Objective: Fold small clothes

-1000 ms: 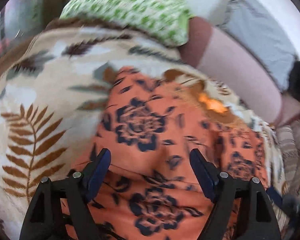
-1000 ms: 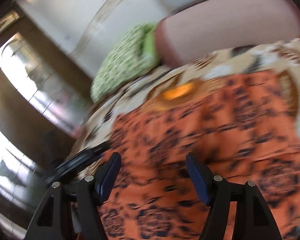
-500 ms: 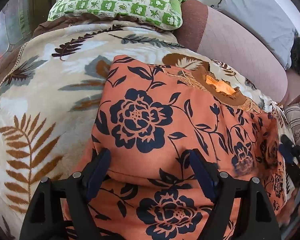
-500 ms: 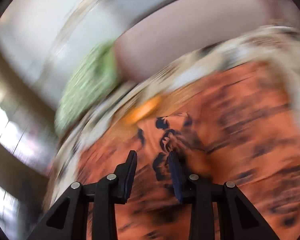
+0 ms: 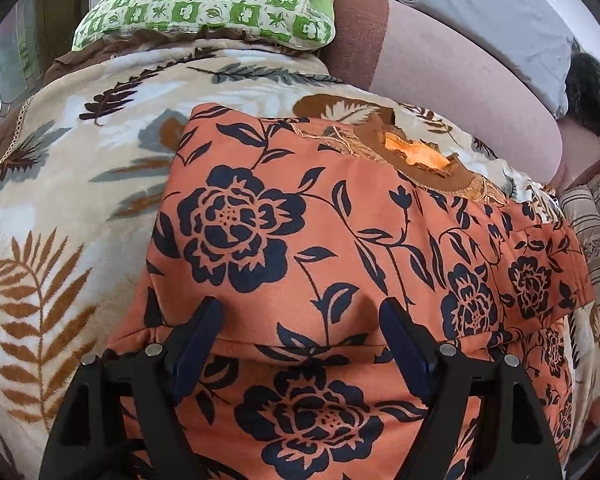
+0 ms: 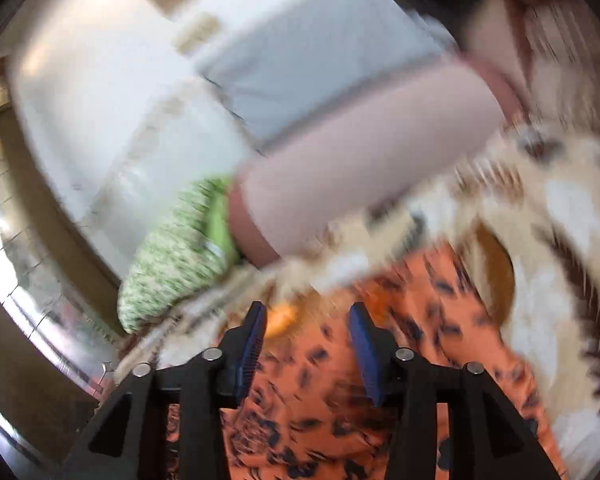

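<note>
No legible writing is seen. The orange flowered garment (image 5: pixel 340 240) is spread on the leaf-print blanket (image 5: pixel 60 200), bare blanket left of its edge. The left gripper (image 5: pixel 300 320) is held wide above a fold; the right gripper (image 6: pixel 308 320) is opening, nothing between.

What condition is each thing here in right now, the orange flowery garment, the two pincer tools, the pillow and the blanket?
orange garment: lying on the blanket, one layer folded over, neckline showing at the far edge.
left gripper: open, over the fold, gripping nothing.
right gripper: jaws opening, nothing between them; picture blurred.
green pillow: resting at the far end of the blanket.
leaf-print blanket: spread out flat beneath the garment.
</note>
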`<state>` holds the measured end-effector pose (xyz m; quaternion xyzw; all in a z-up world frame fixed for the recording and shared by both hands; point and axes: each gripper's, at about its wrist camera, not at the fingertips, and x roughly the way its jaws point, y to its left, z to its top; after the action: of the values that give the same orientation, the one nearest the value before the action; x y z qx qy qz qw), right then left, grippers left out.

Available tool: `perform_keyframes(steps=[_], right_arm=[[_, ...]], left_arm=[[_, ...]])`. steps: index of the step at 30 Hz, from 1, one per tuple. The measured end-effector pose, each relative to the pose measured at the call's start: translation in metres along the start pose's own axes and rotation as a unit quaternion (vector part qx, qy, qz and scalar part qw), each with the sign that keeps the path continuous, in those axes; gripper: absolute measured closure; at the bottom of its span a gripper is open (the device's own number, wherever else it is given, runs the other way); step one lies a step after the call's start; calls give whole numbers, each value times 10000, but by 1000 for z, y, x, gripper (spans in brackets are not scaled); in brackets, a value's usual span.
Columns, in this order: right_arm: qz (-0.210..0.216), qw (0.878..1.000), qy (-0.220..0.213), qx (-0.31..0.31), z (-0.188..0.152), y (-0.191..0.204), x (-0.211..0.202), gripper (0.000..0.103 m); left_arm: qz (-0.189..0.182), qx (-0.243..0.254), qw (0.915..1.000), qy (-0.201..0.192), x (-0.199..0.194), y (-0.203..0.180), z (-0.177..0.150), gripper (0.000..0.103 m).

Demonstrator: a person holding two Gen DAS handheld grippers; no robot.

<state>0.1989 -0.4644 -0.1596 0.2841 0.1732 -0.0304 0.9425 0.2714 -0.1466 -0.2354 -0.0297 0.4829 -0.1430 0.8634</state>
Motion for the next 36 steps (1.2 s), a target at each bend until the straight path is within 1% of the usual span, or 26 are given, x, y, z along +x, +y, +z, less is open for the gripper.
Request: perform_keyframes(steps=[1, 2, 4, 5, 6, 7, 8, 10, 11, 12, 13, 14, 15, 17, 18, 19, 20, 22, 23, 25, 27, 29, 30, 32, 33, 36], right_arm=[[237, 9995, 129, -149, -3, 11, 2, 36], [320, 9983, 413, -262, -10, 19, 11, 35], [235, 9941, 1053, -102, -27, 18, 38, 35], [174, 9895, 1432, 99, -35, 12, 55, 35], [-34, 9810, 1899, 387, -46, -1, 74, 35], [-223, 9770, 2040, 573, -50, -13, 83, 36], [-416, 9746, 2066, 752, -52, -26, 87, 37], [-792, 9680, 2101, 1118, -52, -56, 89, 63], [-903, 9629, 2164, 1335, -52, -73, 90, 82], [-903, 9593, 2199, 1524, -52, -86, 90, 93], [-856, 9559, 2211, 1732, -52, -96, 88, 96], [-842, 9549, 2176, 1838, -51, -99, 86, 97], [-892, 9586, 2036, 1781, -47, -97, 83, 96], [-912, 9727, 1640, 1364, -38, -81, 77, 93], [-914, 9768, 1546, 1170, -35, -75, 75, 93], [-902, 9759, 1626, 1139, -36, -75, 77, 93], [-964, 9699, 1897, 1189, -43, -78, 86, 93], [-1147, 9582, 2222, 1388, -59, -92, 96, 100], [-1080, 9597, 2122, 1490, -58, -95, 95, 103], [-1116, 9599, 2112, 1465, -50, -91, 92, 102], [-1098, 9669, 1866, 1353, -41, -86, 80, 98], [-963, 9735, 1684, 1210, -35, -77, 79, 96], [-964, 9747, 1670, 1131, -33, -76, 80, 96], [-1191, 9697, 1844, 1077, -38, -83, 88, 95], [-1311, 9621, 2046, 1239, -45, -95, 95, 98], [-1034, 9557, 2100, 1787, -44, -111, 89, 98]], left_arm=[[3, 22, 10000, -2, 0, -1, 0, 22], [-12, 57, 10000, -8, 1, -3, 0, 22], [-41, 143, 9999, -12, 1, -7, -2, 22], [-36, 204, 9998, -8, 1, -9, -2, 22], [-29, 233, 9997, 1, 2, -9, -2, 22], [-41, 234, 9997, 10, 2, -9, -2, 22], [-77, 200, 9998, 13, 2, -7, -2, 22], [-199, 72, 9998, 9, 0, -2, 0, 22], [-283, -28, 9996, -15, -2, 1, 1, 22], [-369, -139, 9992, -62, -5, 5, 3, 22], [-409, -204, 9989, -107, -7, 7, 4, 22], [-423, -244, 9986, -182, -11, 9, 6, 22], [-398, -246, 9986, -259, -14, 10, 7, 22], [-240, -226, 9986, -413, -21, 13, 9, 22], [-178, -223, 9986, -455, -22, 14, 10, 22], [-108, -218, 9986, -465, -22, 16, 10, 22], [-6, -204, 9990, -401, -19, 17, 10, 22], [165, -233, 9996, -85, -5, 21, 8, 22], [143, -267, 9995, -36, -1, 23, 6, 22], [216, -115, 9997, -99, -5, 17, 6, 22], [77, -53, 9999, -92, -5, 12, 5, 22], [-89, -33, 9999, 63, 1, 8, 4, 22], [-26, 73, 9999, 90, 4, 4, 3, 22], [163, 354, 9992, 104, 7, -3, 1, 22], [209, 437, 9988, 108, 8, -5, 1, 22], [83, 286, 9995, 92, 3, 0, 2, 22]])
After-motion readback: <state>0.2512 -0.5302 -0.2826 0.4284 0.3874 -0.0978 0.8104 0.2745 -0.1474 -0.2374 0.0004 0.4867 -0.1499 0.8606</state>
